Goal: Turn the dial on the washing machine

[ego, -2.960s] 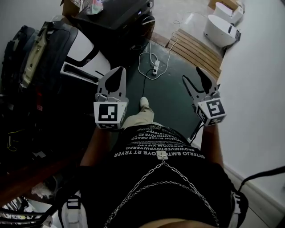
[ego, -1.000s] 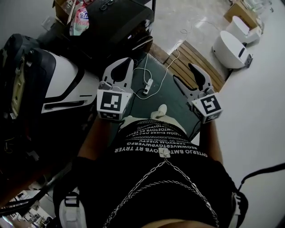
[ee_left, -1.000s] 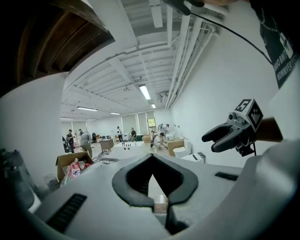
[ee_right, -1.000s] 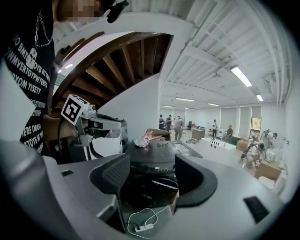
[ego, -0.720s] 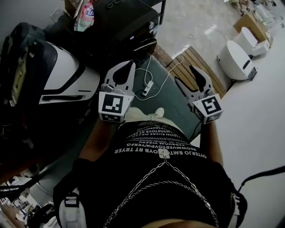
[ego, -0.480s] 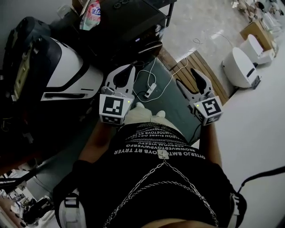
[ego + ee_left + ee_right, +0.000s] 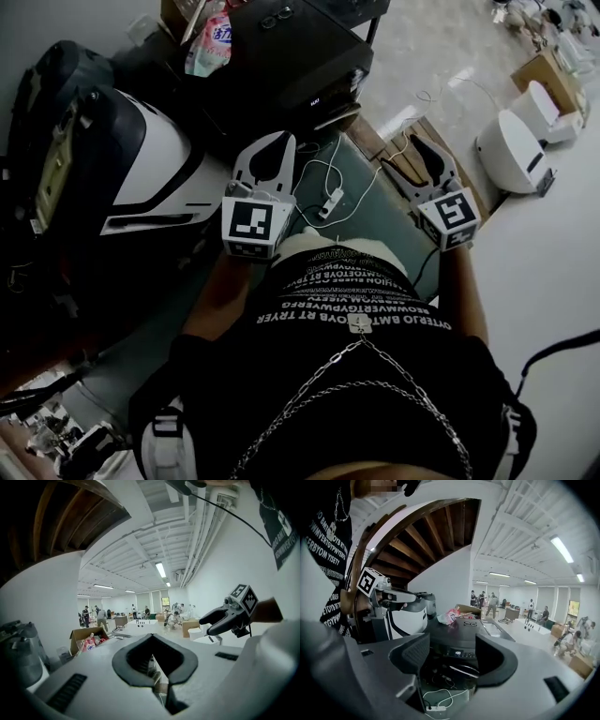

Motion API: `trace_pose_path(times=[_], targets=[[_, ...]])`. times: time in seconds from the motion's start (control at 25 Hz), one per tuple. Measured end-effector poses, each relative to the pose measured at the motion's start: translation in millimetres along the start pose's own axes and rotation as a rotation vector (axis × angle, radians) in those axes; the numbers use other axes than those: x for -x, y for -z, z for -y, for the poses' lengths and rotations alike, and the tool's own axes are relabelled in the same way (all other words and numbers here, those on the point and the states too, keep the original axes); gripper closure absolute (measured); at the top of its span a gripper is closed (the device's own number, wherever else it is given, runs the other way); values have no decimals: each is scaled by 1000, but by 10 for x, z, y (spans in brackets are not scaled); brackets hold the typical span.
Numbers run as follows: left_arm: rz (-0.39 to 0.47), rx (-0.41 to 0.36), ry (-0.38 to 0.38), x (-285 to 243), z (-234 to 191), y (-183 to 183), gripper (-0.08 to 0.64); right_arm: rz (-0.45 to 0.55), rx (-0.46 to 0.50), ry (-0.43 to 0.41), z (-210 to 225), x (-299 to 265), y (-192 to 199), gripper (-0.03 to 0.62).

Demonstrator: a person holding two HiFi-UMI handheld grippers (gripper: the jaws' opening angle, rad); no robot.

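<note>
The black washing machine [image 7: 286,61] stands ahead at the top of the head view, its lit display [image 7: 318,94] on the front panel. In the right gripper view the washing machine [image 7: 461,634] and its display [image 7: 458,653] show between the jaws, some way off. I cannot make out the dial. My left gripper [image 7: 280,140] is held up in front of the person's body, shut and empty, its tips touching [image 7: 152,636]. My right gripper [image 7: 421,143] is at the same height, open and empty [image 7: 452,654]. Neither touches the machine.
A white and black machine [image 7: 150,164] stands left of the washer. A power strip with white cable [image 7: 330,201] lies on the floor ahead, a wooden pallet [image 7: 417,150] beyond it. A cardboard box with a pink bag [image 7: 214,36] sits behind the washer. A white unit [image 7: 511,141] stands right.
The person has walked toward the washing machine, which now lies closer and more central. Both grippers stay raised in the same pose, left shut and right open.
</note>
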State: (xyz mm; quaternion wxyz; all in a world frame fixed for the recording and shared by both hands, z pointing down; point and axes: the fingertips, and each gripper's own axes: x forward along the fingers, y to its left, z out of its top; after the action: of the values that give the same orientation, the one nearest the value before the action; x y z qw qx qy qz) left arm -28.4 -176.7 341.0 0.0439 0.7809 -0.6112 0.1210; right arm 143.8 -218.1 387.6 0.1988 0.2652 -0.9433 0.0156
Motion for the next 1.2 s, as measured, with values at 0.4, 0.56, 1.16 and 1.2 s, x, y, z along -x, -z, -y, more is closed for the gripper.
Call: trace_pose_path(times=[0.4,0.56,1.16,1.2], targets=[[53,-25,-32,-334,-386,72,554,-70,-10,50,437,-500,130,304],[19,-19,-85,-546,-493,148,555,-81,-5,20,684,-788,278,304],[-94,77,-276,-1469,-716,303,555,-184,-23,-125,1930,-2331,1193,304],[-107,79,-286,-1518,-721,326,555,-198,-24,-131,1997,-2430,1288,304]])
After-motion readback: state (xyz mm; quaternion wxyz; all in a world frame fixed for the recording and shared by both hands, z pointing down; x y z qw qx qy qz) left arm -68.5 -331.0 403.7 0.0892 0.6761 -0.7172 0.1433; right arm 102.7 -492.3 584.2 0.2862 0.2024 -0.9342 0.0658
